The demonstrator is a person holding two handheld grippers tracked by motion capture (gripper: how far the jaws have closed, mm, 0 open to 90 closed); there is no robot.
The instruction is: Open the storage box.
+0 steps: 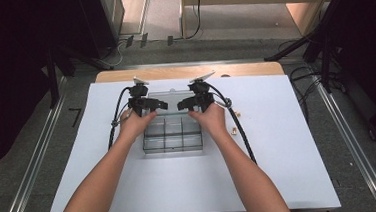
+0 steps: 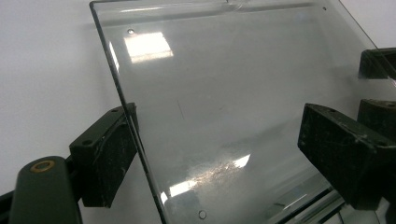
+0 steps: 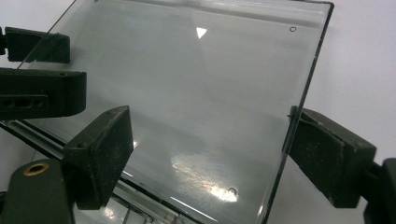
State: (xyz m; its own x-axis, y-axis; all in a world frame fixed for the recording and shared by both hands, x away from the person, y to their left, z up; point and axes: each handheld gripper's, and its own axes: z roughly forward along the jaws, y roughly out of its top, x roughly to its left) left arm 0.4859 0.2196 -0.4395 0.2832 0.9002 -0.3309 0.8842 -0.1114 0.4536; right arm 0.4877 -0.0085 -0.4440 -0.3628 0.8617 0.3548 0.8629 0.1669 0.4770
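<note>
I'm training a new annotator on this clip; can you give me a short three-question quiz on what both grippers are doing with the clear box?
1. True or false: the clear lid of the compartment box is raised open.
2. Where does the left gripper stand against the lid? A) jaws wide, straddling its side edge B) clamped shut on a screw C) resting inside a compartment
3. What small things lie on the white table sheet beside the right gripper's cable?

Key: 1 true. 2 A. 3 Small pale parts, too small to identify.

Small screws (image 1: 237, 122) on white table (image 1: 289, 144)
</note>
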